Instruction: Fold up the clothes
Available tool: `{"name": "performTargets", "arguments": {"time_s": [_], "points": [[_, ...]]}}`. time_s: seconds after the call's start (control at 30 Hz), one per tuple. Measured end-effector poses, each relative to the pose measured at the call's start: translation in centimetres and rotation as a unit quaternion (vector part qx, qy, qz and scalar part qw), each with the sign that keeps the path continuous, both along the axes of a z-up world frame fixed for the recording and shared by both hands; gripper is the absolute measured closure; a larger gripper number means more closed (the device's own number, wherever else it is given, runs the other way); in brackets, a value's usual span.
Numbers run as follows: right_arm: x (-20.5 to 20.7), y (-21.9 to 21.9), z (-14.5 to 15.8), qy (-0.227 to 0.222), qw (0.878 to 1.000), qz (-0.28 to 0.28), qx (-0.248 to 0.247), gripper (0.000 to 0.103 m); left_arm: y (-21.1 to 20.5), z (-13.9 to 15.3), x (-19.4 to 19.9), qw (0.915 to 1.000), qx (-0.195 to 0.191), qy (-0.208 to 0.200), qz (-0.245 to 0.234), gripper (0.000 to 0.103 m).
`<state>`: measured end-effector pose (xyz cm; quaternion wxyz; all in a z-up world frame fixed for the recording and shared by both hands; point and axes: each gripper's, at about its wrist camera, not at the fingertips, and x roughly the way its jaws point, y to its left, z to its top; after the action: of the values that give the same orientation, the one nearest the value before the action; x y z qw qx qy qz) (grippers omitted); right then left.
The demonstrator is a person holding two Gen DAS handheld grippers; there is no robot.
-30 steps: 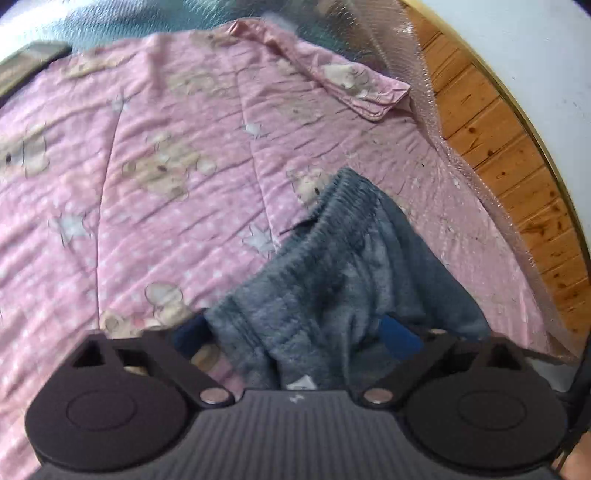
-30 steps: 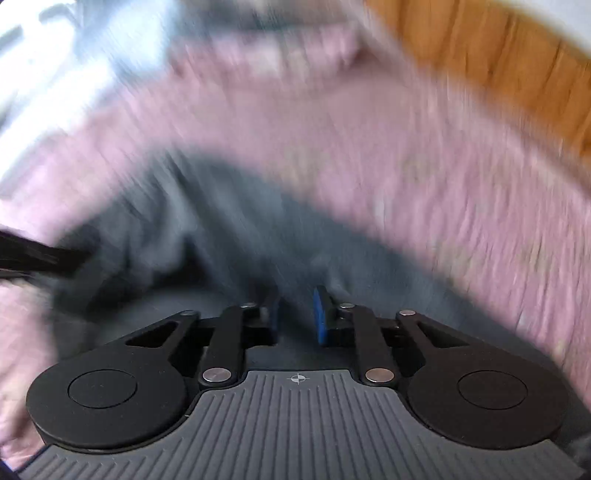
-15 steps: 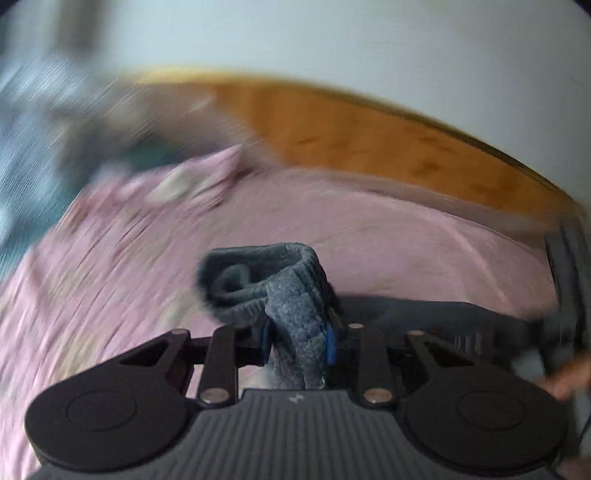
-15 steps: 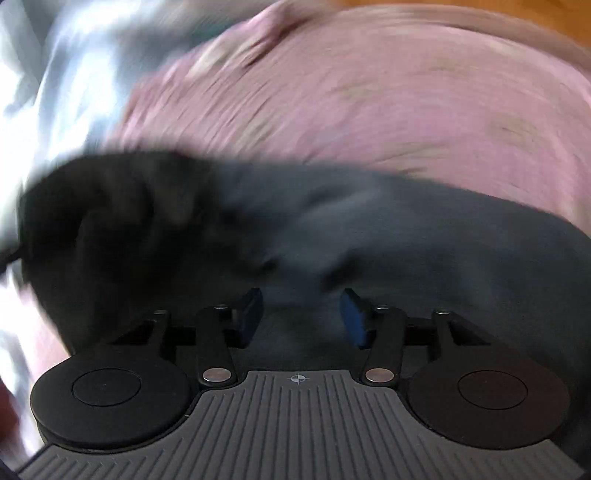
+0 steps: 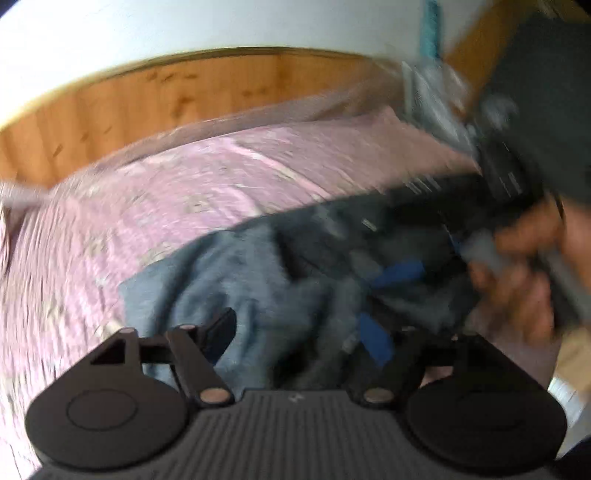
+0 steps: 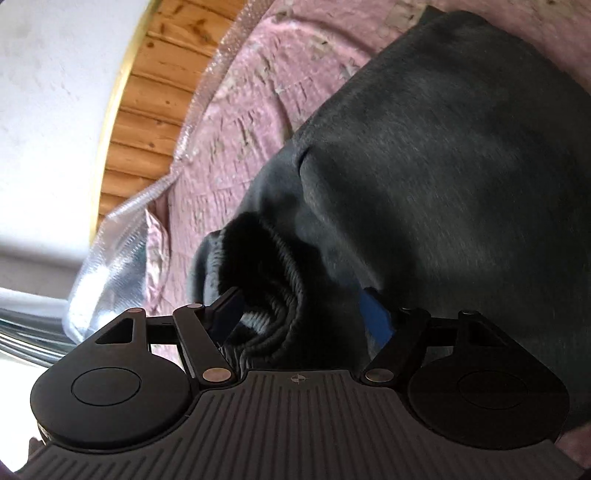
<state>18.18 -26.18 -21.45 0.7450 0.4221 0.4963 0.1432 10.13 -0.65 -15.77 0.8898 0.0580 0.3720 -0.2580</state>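
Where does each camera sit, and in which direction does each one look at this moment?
Left wrist: sits on the left hand-held gripper, looking along its spread fingers over the grey garment on the pink quilt toward the wooden panel; the person's hand shows, blurred.
Right wrist: sits on the right hand-held gripper, fingers spread around the garment's ribbed band; no hand is visible.
Shared: garment, quilt, panel.

A pink quilt (image 5: 229, 184) with pale printed patches covers the bed — its surface is creased and, in the left wrist view, blurred. Along its far edge runs a clear plastic sheet (image 6: 125, 229), crumpled against the wooden panelling (image 6: 147, 107) below a white wall (image 5: 184, 29).
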Motion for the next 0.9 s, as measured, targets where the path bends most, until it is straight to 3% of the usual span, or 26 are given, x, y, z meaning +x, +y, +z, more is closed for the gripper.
{"name": "performTargets", "arguments": {"time_s": [0.13,0.2,0.3,0.37,0.43,0.5,0.57,0.6,0.63,0.9], "points": [[-0.4,2.4,1.2,-0.024,0.999,0.024,-0.008,0.025,4.5,0.2,4.8,0.9955,-0.048,0.028,0.076,0.023],[-0.5,4.3,3.0,-0.056,0.995,0.04,-0.065,0.024,6.7,0.3,7.4,0.9898,-0.071,0.041,0.116,0.023],[-2.0,6.9,7.4,-0.149,0.963,0.053,-0.218,0.024,8.7,-0.4,10.4,0.9833,-0.092,0.068,0.142,0.023],[-1.9,10.3,8.8,-0.196,0.941,0.123,-0.245,0.025,8.2,-1.5,11.7,0.9844,-0.083,0.079,0.133,0.023],[-0.6,13.3,8.5,-0.188,0.931,0.18,-0.258,0.026,7.4,-2.9,12.6,0.9845,-0.073,0.095,0.128,0.023],[0.2,15.7,6.9,-0.165,0.924,0.199,-0.282,0.026,7.1,-4.3,13.5,0.9799,-0.059,0.117,0.15,0.025],[0.9,17.4,5.2,-0.14,0.923,0.197,-0.301,0.038,7.8,-5.5,13.8,0.9703,-0.076,0.143,0.179,0.027],[0.7,17.4,4.7,-0.133,0.922,0.195,-0.306,0.077,8.1,-5.8,13.9,0.9667,-0.086,0.151,0.188,0.027],[0.2,16.9,4.3,-0.127,0.922,0.195,-0.309,0.09,8.4,-6.0,13.9,0.9639,-0.096,0.157,0.193,0.027],[-3.6,12.1,3.2,-0.091,0.921,0.176,-0.334,0.095,8.0,-7.2,15.1,0.9665,-0.069,0.167,0.182,0.022]]}}
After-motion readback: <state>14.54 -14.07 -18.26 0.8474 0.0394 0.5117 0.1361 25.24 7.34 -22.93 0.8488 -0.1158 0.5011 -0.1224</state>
